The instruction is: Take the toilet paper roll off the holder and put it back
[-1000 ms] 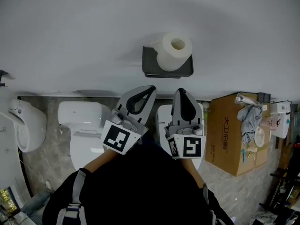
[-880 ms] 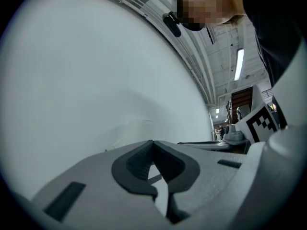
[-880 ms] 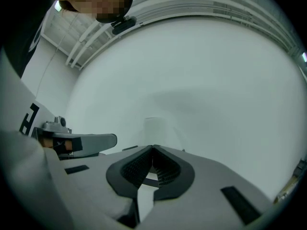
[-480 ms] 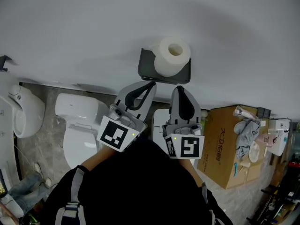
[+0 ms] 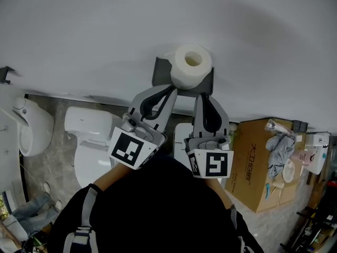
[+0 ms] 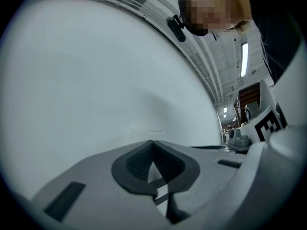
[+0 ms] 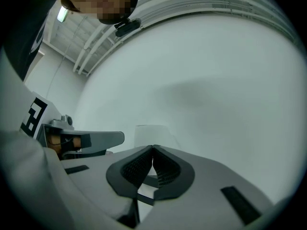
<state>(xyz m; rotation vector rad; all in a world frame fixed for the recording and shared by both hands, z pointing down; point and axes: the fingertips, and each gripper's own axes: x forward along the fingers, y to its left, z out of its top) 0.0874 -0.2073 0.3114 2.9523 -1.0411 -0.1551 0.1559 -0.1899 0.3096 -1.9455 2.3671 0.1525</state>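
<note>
A white toilet paper roll (image 5: pixel 190 66) sits on a dark grey holder (image 5: pixel 159 74) fixed to the white wall. In the head view both grippers point at the wall just below it. My left gripper (image 5: pixel 171 88) is shut and empty, its tip at the holder's lower edge, left of the roll. My right gripper (image 5: pixel 203 96) is also shut and empty, its tip right under the roll. In the right gripper view the roll (image 7: pixel 150 133) shows as a pale shape just beyond the shut jaws, with the left gripper (image 7: pixel 84 141) alongside. The left gripper view shows only bare wall ahead.
Below on the stone floor stand a white toilet (image 5: pixel 90 144), a second white fixture (image 5: pixel 32 129) at far left and another toilet (image 5: pixel 181 137) under my right gripper. An open cardboard box (image 5: pixel 257 165) with cloth in it stands at the right.
Both grippers have moved forward and a little up toward the wall. Their tips now reach the holder and roll, where a gap showed before. Both stayed shut.
</note>
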